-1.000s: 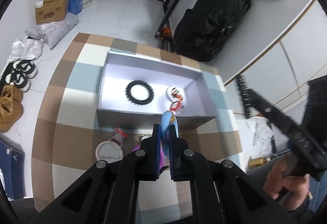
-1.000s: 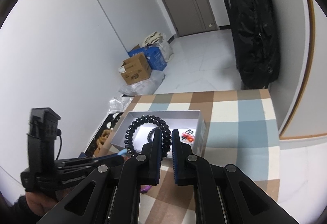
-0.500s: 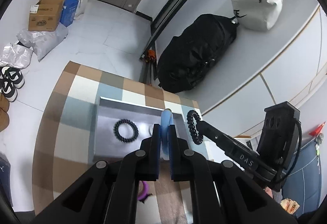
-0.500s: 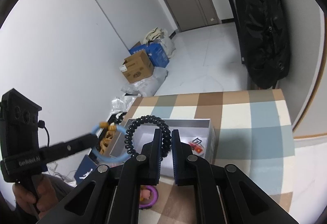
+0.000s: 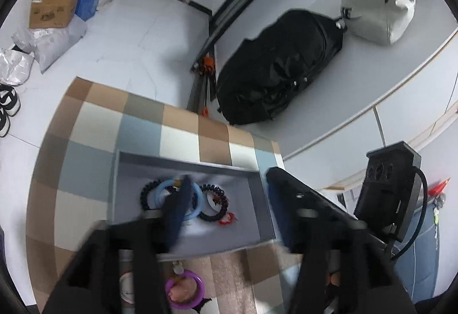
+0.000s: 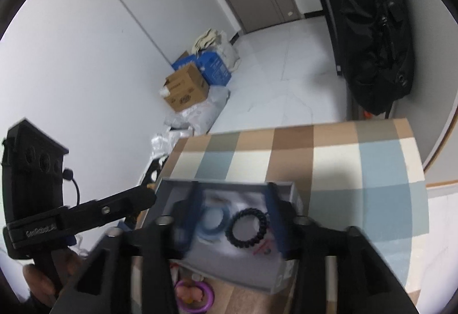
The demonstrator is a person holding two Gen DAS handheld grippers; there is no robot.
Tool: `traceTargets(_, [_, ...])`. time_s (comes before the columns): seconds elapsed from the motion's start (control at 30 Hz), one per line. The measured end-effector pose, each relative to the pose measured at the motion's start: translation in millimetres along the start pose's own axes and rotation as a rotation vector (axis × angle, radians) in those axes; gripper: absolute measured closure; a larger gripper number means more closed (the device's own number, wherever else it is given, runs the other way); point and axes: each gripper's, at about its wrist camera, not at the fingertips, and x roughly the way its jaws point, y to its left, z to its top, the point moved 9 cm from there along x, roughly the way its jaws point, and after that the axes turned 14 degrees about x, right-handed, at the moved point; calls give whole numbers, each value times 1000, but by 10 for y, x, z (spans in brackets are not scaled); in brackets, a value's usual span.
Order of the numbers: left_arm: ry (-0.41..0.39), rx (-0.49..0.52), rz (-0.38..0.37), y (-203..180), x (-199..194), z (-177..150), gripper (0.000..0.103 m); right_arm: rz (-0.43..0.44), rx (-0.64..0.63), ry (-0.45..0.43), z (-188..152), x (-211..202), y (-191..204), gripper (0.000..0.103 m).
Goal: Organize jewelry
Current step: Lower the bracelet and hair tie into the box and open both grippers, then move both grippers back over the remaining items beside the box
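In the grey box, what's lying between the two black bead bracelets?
The light blue ring bracelet lies between the left black bead bracelet and the right black bead bracelet, overlapping the left one. The left wrist view shows it, partly behind a finger.

Both fisheye views look steeply down from close above the checkered worktop (image 5: pixel 86 142), each past its own claw at the bottom of the frame. Both share the grey tray (image 5: pixel 120 170) at lower centre and the black bag (image 6: pixel 372 27); each catches the other claw at its edge.
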Motion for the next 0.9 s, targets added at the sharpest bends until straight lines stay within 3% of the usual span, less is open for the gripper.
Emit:
traceTargets(0.1, [-1,-16,-7,40,-22,-16,44,7,14,-20,59,-60,-26,45])
traceTargets(0.17, [8,-24,23,95,-29,-51,44,19,28,-21,57,-68,-31,32])
traceTargets(0.6, [25,49,208,198,-122,-151,43,-2,-40,-18,-82,-100,85,17])
traceTargets(0.9, [0,118,278,173,-265,-230,43,-18,-95,-44,-212,-173,190,9])
